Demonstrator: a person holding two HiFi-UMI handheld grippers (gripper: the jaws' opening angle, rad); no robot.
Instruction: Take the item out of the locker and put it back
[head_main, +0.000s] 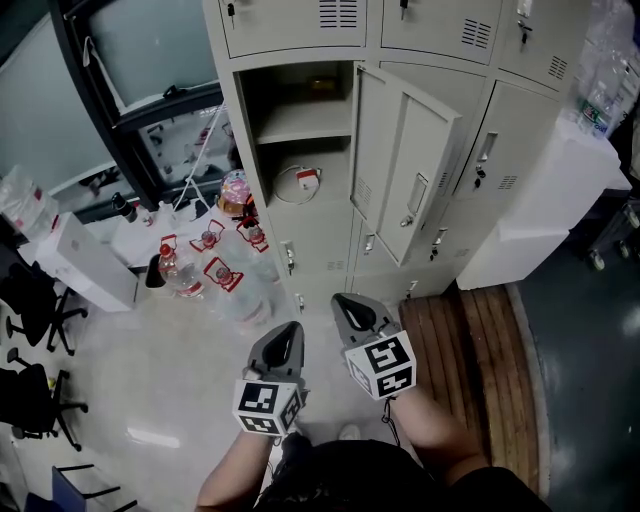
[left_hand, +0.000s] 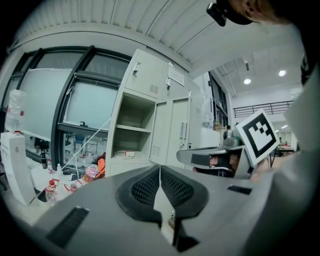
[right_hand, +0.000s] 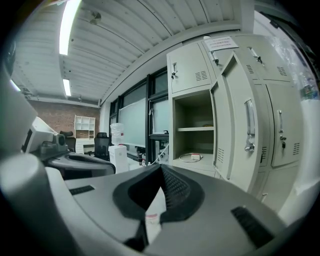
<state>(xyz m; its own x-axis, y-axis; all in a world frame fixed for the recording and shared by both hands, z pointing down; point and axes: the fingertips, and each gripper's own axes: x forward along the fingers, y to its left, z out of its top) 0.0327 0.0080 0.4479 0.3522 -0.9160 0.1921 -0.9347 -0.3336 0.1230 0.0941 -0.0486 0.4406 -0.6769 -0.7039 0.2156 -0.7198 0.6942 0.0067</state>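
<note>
Our left tool (head_main: 290, 330) and right tool (head_main: 342, 302) are both clenched on nothing. The cable (head_main: 298, 183) lies inside the open locker (head_main: 238, 140) at twelve o'clock. We judge that nothing is taken out yet.

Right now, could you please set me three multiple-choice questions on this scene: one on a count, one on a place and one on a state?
1. How many doors of the locker stand open?
A. none
B. one
C. three

2. Where does the cable lie?
A. on the lower shelf
B. hung on the door
C. outside the locker

3. How do the jaws of the right gripper stand?
A. wide open
B. clamped on the cable
C. shut

Answers:
1. B: only one door is swung out, and the others sit flush.
2. A: the white coil lies inside the open compartment, under the upper shelf board.
3. C: the right gripper view shows its jaws meeting, well short of the locker.
</note>
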